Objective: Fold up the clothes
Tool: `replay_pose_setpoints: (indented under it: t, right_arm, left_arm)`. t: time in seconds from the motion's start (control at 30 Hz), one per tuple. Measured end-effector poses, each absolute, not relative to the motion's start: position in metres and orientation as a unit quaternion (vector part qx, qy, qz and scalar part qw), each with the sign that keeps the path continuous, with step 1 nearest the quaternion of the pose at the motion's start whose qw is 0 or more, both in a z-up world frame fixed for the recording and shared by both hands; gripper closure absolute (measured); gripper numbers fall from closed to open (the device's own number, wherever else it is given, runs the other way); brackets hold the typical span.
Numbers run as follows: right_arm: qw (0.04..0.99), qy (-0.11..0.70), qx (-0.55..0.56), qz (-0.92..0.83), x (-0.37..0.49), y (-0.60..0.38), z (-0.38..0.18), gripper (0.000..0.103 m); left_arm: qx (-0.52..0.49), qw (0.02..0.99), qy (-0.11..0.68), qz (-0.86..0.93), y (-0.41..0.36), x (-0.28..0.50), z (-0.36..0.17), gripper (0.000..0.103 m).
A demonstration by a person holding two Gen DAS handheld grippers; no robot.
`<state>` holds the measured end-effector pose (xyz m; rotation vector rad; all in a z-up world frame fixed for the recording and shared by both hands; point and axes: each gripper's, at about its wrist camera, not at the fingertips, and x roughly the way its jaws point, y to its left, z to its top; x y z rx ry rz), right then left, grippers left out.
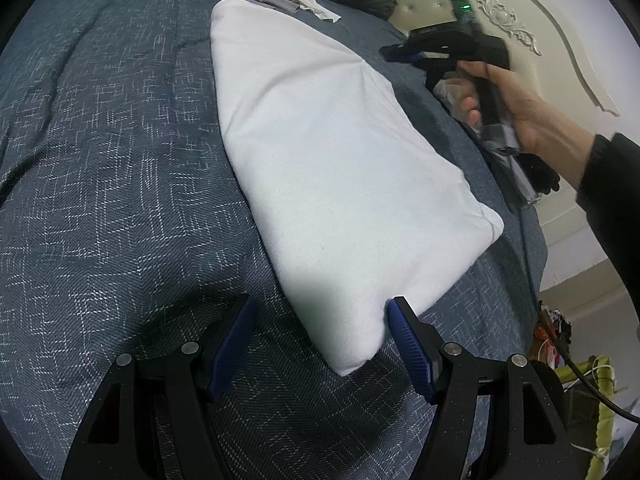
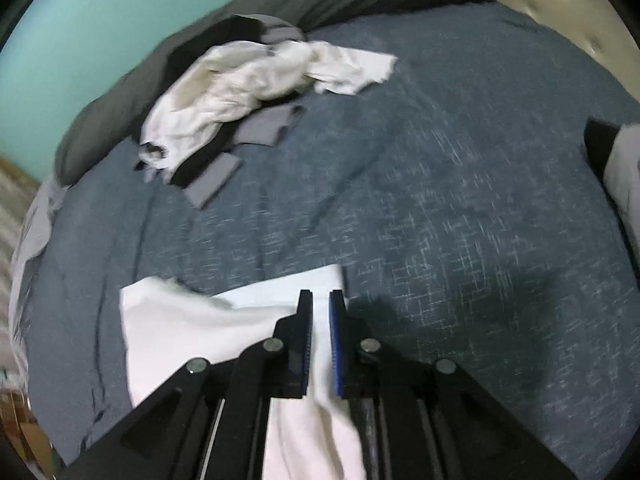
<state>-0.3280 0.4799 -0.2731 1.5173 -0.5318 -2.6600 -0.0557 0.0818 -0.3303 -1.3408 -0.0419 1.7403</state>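
Bed: a blue-grey patterned bedspread (image 1: 100, 168) is seen filling both views.
Folded garment: a white folded garment (image 1: 320, 160) is laid flat on the bedspread, running from the upper centre to the lower centre of the left wrist view; its near corner lies between the left jaws.
Left gripper (image 1: 320, 344): jaws are held wide apart at the bottom of the left wrist view; the right pad is seen at the garment's edge, the left pad apart from it over bare bedspread. Nothing is clamped.
Right gripper (image 2: 321, 340): jaws are drawn almost together at the lower centre of the right wrist view, with white cloth seen in the narrow gap; whether the cloth is pinched cannot be told. The frame is blurred.
Right hand (image 1: 516, 108): seen at the right of the left wrist view, wrapped round the gripper handle.
Unfolded pile: crumpled white and grey clothes (image 2: 240, 92) are heaped at the upper left of the right wrist view, well apart from the folded garment.
Headboard: a cream padded headboard (image 1: 560, 20) is noted at the upper right.
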Motion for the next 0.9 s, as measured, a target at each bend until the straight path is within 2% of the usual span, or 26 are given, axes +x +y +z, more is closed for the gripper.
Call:
replay_pose_setpoints:
  t: [0.17, 0.33, 0.67, 0.77, 0.9]
  right_arm:
    - [0.103, -0.151, 0.498, -0.848, -0.317, 0.437, -0.257, 0.095]
    - [0.183, -0.100, 0.540, -0.815, -0.312, 0.363, -0.267, 0.095]
    - [0.222, -0.033, 0.595, -0.772, -0.290, 0.263, -0.312, 0.095]
    - [0.208, -0.006, 0.612, -0.763, -0.280, 0.250, -0.324, 0.095]
    - [0.224, 0.004, 0.624, -0.748, -0.262, 0.239, -0.324, 0.095]
  left_arm:
    - [-0.544, 0.453, -0.020, 0.706, 0.080, -0.056, -0.329, 0.030]
    - [-0.545, 0.440, -0.029, 0.713, 0.064, -0.064, -0.319, 0.030]
    - [-0.542, 0.343, -0.073, 0.764, 0.005, -0.123, -0.300, 0.030]
    - [-0.542, 0.322, -0.085, 0.772, -0.010, -0.136, -0.298, 0.016]
    - [-0.541, 0.322, -0.095, 0.771, -0.017, -0.142, -0.294, 0.014]
